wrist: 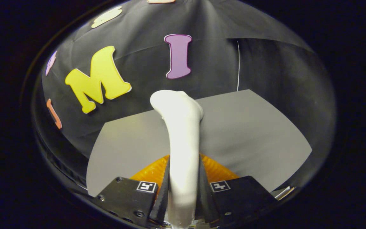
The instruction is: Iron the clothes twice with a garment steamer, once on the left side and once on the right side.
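A white garment steamer [180,133] stands up between my fingers, its handle running from the fingers to a curved head that leans left over the grey table [253,133]. My gripper [183,187] is shut on the steamer's handle, with both fingers pressing its sides. Behind the handle, low between the fingers, an orange ribbed cloth [216,170] lies on the table; most of it is hidden by the steamer and the fingers.
The grey table reaches back to the black cloth wall [145,63] of the booth. A thin white cord [238,66] hangs down the wall at the table's far right corner.
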